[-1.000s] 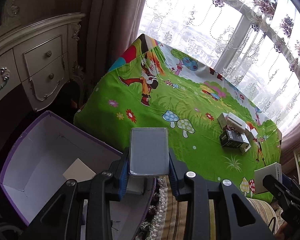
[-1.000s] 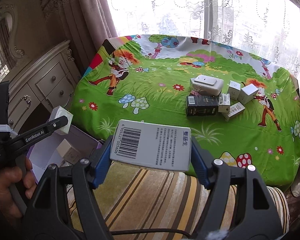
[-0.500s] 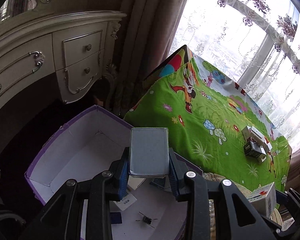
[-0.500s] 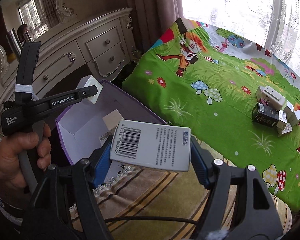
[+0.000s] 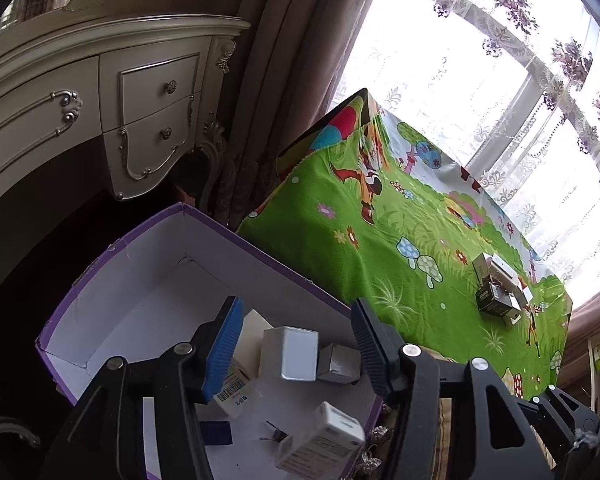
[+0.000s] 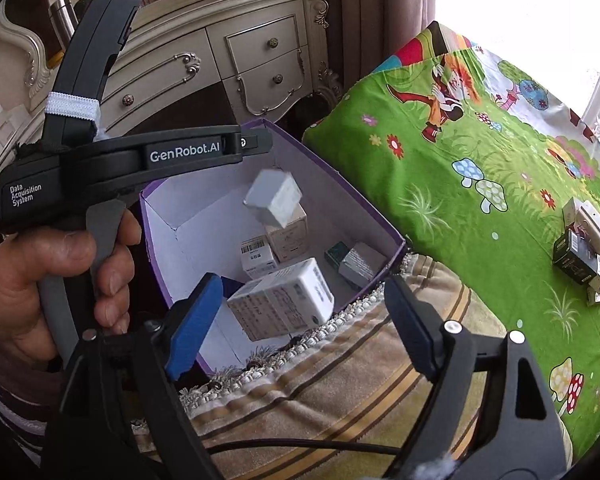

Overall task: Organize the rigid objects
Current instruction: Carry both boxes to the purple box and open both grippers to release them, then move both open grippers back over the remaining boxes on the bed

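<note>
Both grippers hang over the open purple-rimmed white cardboard box [image 5: 204, 256] that sits beside the near left corner of the table under its green cartoon-print cloth [image 5: 380, 264]. The left gripper [image 5: 296, 344] has just been opening: its jaws stand apart, and the small pale grey carton [image 5: 294, 354] lies between them, touching neither pad, apparently dropping into the box; in the right wrist view this same carton [image 6: 274, 198] shows blurred and tilted in mid-air below the left tool's tip. The right gripper [image 6: 300, 320] has likewise just been widening, jaws clear of the white printed rectangular carton [image 6: 284, 304], which hangs tilted between them above the box's near rim, released. Other small cartons already lie on the box floor, among them a white barcode-labelled one [image 6: 258, 256]. A cluster of small black and white boxes [image 6: 582, 248] remains near the far right edge of the table, well apart from both tools. Judgement: these cartons look light, stiff and flat-faced, slightly slick; best taken across two opposite flat faces, mid-body, with moderate squeeze to avoid denting card. The next pick likely needs a reach back to that cluster; stacked neighbours there may shift when one is pulled.
</note>
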Action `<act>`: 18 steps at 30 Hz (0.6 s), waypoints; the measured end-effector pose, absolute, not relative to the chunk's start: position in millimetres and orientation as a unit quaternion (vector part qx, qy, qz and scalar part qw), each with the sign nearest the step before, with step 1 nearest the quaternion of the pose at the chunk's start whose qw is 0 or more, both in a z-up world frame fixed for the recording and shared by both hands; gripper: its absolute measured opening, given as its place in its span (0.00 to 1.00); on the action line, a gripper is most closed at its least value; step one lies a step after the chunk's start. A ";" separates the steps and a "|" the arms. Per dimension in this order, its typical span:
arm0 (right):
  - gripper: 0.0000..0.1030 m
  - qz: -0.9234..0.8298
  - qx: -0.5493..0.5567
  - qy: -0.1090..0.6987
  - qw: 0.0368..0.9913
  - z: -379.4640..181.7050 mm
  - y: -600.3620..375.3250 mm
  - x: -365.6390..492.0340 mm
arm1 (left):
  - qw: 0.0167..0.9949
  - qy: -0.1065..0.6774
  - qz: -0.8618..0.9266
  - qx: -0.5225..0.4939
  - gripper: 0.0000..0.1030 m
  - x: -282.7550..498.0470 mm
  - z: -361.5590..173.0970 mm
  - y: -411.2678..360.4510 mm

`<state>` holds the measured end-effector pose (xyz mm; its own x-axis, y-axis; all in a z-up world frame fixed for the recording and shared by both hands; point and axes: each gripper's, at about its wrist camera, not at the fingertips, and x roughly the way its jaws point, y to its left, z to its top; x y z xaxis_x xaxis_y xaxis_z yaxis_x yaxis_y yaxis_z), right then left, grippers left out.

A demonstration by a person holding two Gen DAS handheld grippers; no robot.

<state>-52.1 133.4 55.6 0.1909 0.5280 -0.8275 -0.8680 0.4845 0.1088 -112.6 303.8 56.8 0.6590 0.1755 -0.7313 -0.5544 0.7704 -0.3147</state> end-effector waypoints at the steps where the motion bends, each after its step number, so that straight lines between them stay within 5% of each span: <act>1: 0.85 0.465 -0.194 0.432 0.748 56.5 131.3 -49.5 | 0.872 0.356 0.207 -0.264 0.63 -111.6 57.6 302.2; 18: 0.87 0.400 -0.147 0.430 0.796 67.0 73.2 -3.6 | 0.898 0.358 0.195 -0.166 0.78 -78.1 67.2 253.1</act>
<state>-3.6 73.2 67.0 0.3112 0.5095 -0.8022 -0.7631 0.6371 0.1086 -78.1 253.1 67.2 0.6676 0.2302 -0.7080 -0.4684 0.8691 -0.1592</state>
